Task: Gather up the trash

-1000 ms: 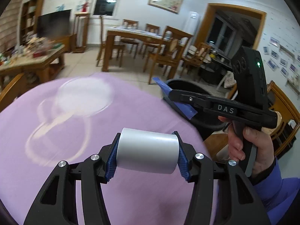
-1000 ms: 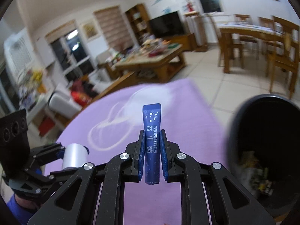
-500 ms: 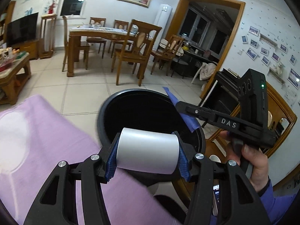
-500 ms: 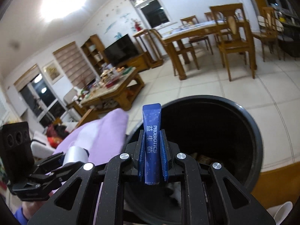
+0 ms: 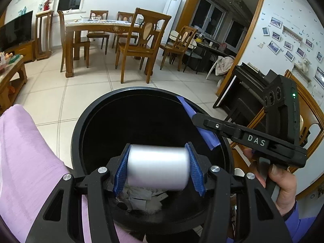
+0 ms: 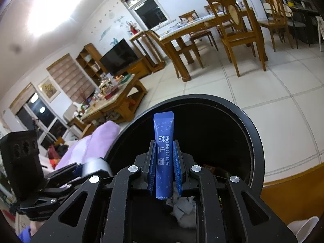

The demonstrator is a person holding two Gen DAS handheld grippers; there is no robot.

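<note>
Pads of the left gripper [image 5: 158,171] clench a short silver-white cylinder [image 5: 158,170] sideways above the round black plastic bin [image 5: 77,125], poised, I judge, so a release drops it inside. Just beside it the right gripper [image 6: 164,166] pinches a blue probiotics sachet [image 6: 163,154] upright over the same opening. Crumpled paper scraps [image 5: 139,198] lie at the bottom. A lilac cloth [image 5: 26,158] borders the bin's left; wooden dining chairs [image 5: 141,46] stand well beyond. Nothing blocks the drop.

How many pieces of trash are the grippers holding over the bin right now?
2. A white cylinder is clamped in the left gripper, and a blue probiotics sachet in the right gripper, both above the black trash bin. More crumpled trash lies inside.
</note>
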